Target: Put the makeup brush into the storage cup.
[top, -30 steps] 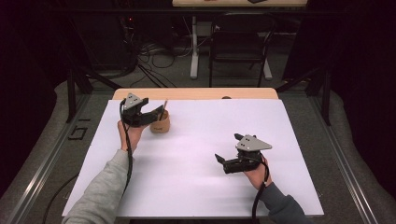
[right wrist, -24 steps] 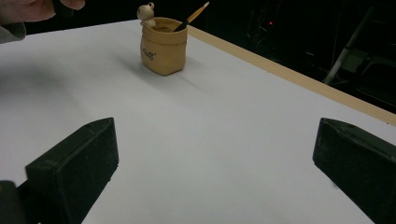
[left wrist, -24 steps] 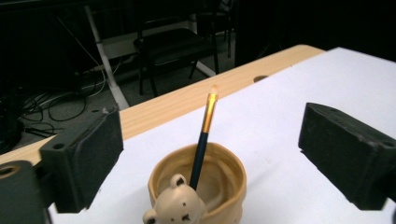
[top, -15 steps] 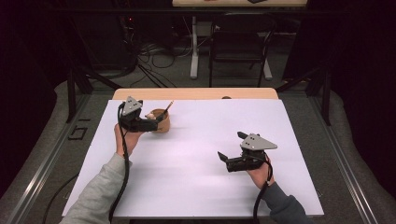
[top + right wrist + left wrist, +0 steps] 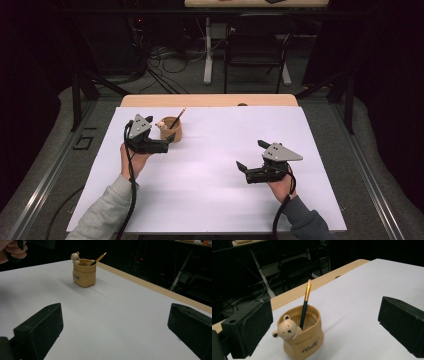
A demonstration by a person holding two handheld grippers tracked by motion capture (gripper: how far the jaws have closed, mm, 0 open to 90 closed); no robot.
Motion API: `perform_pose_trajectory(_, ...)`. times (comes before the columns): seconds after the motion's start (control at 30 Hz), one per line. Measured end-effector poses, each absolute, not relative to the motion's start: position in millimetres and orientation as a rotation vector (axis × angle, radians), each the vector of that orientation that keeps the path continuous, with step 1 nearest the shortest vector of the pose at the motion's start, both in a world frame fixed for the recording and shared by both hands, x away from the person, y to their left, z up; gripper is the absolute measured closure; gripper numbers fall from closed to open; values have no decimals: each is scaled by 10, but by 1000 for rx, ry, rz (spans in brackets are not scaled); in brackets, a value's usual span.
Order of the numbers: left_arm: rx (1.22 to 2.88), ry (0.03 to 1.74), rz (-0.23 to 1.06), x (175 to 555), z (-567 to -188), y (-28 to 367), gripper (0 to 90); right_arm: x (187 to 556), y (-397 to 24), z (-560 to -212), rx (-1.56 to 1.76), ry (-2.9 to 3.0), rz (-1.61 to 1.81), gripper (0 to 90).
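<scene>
Pen pot (image 5: 300, 338): tan, sack-shaped ceramic-looking cup with a wrinkled, rolled rim, dark lettering low on its front, and a small round-eared bear head (image 5: 286, 329) perched on the rim.
Brush (image 5: 305, 303): thin, dark handle with an orange-gold band and a pale tip; stands inside the pot, leaning against the rim on the side away from the bear.
Pot's place: upright on the white sheet (image 5: 215, 170), in the far left part of the bench, near the sheet's far edge.
Left gripper (image 5: 170, 143): black body with a grey three-cornered plate on top, held in the person's left hand (image 5: 133, 159); jaws have just been opening and now stand released, wide apart.
Pot relative to left jaws: in the left gripper view it sits just ahead of the two matte black foam-like pads, nearer the left pad, with a gap on both sides; nothing pressed.
Right gripper (image 5: 241, 168): same build, held low over the near right part of the sheet; jaws released and wide, nothing between them.
Pot relative to right jaws: well apart, far ahead in the right gripper view.
Bench (image 5: 210, 100): pale wood strip showing beyond the sheet's far edge, with a small dark hole in it.
Open room: broad bare sheet between the two grippers and to the right of the pot.
</scene>
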State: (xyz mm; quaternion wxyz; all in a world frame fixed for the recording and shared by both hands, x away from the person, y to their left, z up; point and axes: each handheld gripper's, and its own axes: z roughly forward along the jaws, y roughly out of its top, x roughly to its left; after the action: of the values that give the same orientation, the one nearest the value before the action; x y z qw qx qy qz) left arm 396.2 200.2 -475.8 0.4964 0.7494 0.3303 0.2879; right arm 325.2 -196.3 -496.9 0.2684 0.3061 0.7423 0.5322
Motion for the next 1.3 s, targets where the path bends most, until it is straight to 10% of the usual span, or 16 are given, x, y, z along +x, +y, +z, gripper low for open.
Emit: perform_pose_trajectory(1.3,1865,701,654,3114,-5122,2098,0,3021,-2205,-5082,860,1982,1464,0)
